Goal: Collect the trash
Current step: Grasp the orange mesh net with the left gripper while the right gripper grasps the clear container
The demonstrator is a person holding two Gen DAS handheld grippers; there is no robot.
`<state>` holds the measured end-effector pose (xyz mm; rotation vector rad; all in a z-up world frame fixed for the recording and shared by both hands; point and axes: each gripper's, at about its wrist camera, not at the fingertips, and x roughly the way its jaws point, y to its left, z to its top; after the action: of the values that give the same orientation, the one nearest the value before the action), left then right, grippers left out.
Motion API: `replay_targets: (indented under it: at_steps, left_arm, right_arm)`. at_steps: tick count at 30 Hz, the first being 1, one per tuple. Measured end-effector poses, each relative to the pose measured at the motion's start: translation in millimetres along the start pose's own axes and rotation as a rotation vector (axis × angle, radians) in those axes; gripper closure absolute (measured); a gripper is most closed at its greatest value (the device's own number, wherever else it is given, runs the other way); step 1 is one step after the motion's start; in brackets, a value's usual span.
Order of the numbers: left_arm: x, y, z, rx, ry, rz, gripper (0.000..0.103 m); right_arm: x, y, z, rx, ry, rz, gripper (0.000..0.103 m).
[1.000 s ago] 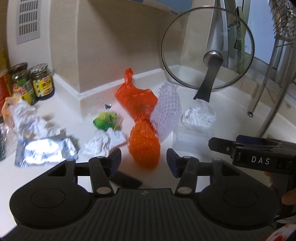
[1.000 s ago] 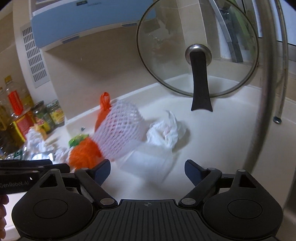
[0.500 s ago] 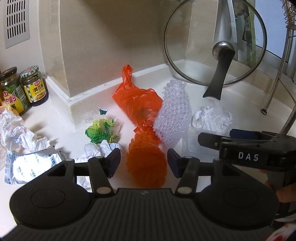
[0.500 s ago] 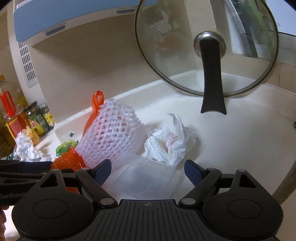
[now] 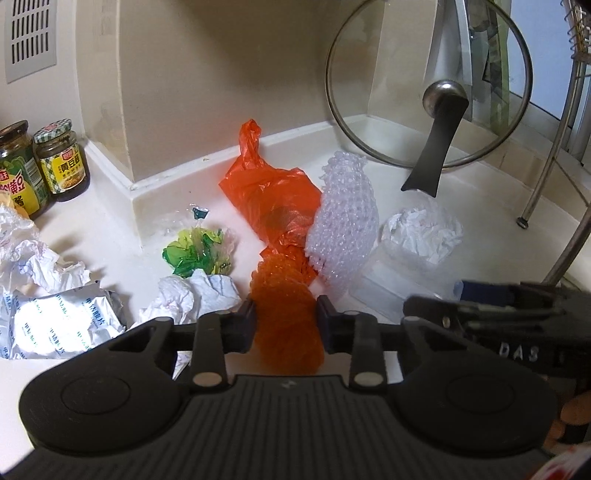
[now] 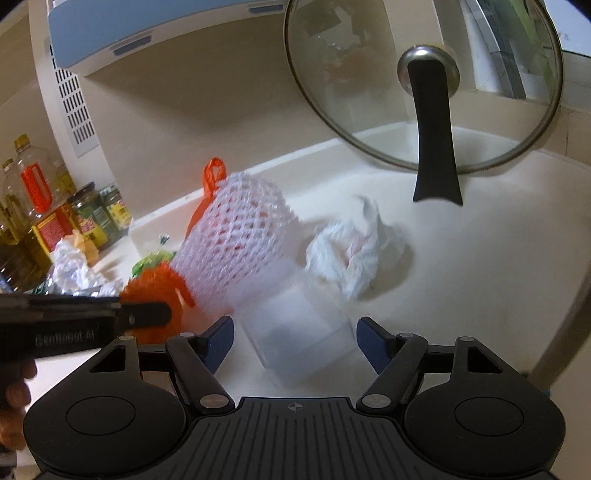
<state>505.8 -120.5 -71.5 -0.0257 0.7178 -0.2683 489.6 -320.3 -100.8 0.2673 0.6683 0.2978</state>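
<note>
Now the left tongs [image 5: 284, 325] have closed on the crumpled orange foam-net sleeve [image 5: 286, 317] near the bench's front edge – first trash secured – while the right tongs [image 6: 295, 341] gape empty around the clear plastic tub [image 6: 299, 332].

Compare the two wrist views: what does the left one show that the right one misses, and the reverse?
Only the left wrist view shows the foil packet and the left gripper shut on the orange foam net. Only the right wrist view shows the oil bottles, the blue hood, and the open right gripper around the clear plastic box. Both show the white foam net, the glass lid, crumpled tissue and the jars.
</note>
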Motion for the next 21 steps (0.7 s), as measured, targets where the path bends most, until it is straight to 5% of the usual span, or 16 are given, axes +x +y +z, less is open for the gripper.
replay_targets:
  at_steps: [6,9,21]
  left_arm:
    - [-16.9,11.6,2.5,-0.053,-0.029,-0.006,0.078]
    - [-28.1,17.8,5.9,-0.082,-0.051,-0.012,0.078]
    - [-57.0,43.6,-0.3,-0.144,-0.07,0.04,0.078]
  right_arm:
    - [-10.8,-0.2,-4.4,0.029,0.015,0.004,0.028]
    - [-10.9,0.0,-0.1,0.019,0.01,-0.013,0.02]
    - [19.3,13.7,6.8,-0.224,0.016,-0.038,0.024]
